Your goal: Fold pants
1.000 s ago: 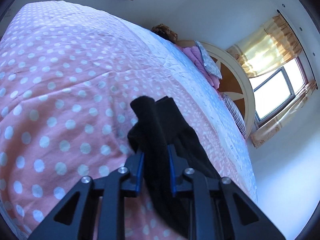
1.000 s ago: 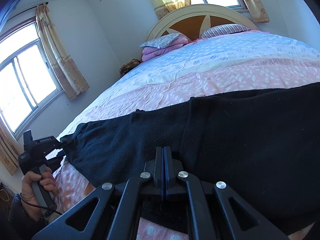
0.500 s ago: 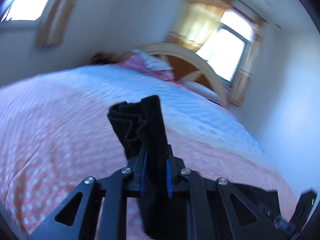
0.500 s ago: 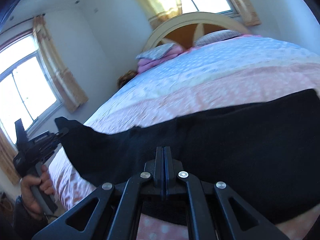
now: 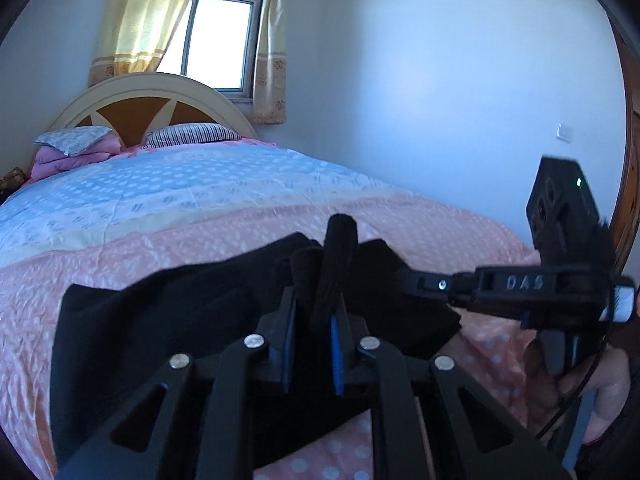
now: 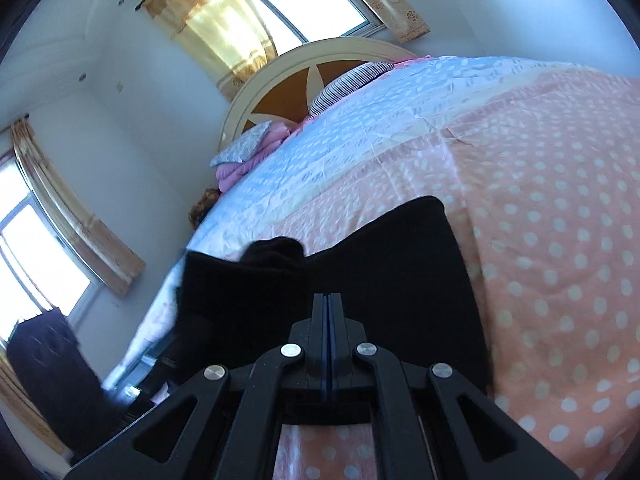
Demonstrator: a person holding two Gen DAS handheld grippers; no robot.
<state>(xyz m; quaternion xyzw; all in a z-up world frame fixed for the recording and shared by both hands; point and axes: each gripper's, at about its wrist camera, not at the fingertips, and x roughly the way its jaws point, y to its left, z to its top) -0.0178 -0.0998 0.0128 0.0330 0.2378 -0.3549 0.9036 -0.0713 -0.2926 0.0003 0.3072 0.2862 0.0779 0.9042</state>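
Black pants [image 5: 160,320] lie doubled over on the pink dotted bedspread [image 5: 420,220]. My left gripper [image 5: 316,300] is shut on a bunched fold of them that sticks up between its blue pads [image 5: 335,344]. My right gripper [image 5: 404,276] comes in from the right, held by a hand [image 5: 592,384], and its tip meets the cloth's right corner close to the left gripper. In the right wrist view the right gripper [image 6: 328,300] is shut, pads together over the pants [image 6: 400,272], which hang off the bed's near edge.
The bed runs back to a cream and brown headboard [image 5: 136,108] with a striped pillow [image 5: 192,134] and folded pink bedding [image 5: 72,156]. A curtained window [image 5: 220,40] is behind it, and a bare wall [image 5: 460,80] stands on the right. Dark furniture [image 6: 48,360] stands left of the bed.
My left gripper swung across the bed with its end of the pants and now sits beside the right gripper. The cloth went from stretched wide to doubled over. The right gripper rolled and lifted a little.
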